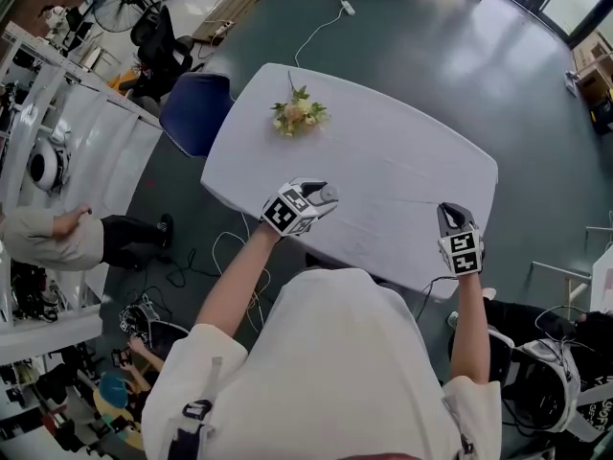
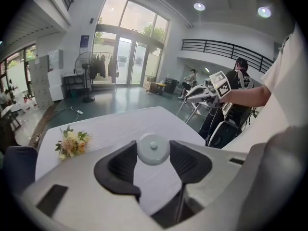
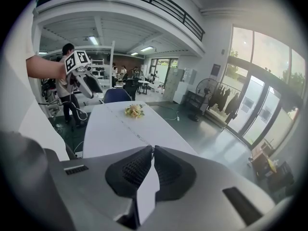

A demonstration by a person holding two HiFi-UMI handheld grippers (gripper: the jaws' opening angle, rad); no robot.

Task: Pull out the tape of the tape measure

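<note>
A small round white tape measure sits between the dark pads of my left gripper, which is shut on it above the near left part of the white table. In the head view the left gripper hangs over the table's front edge, the case a pale shape at its tip. My right gripper is held near the table's front right edge. Its jaws meet at the tips, with nothing showing between them. No pulled-out tape is visible. Each gripper shows in the other's view, apart: left gripper, right gripper.
A small bouquet of flowers lies at the table's far side. A blue chair stands at the far left corner. Cables trail on the floor to the left, where a person sits. Equipment stands on the floor by my right side.
</note>
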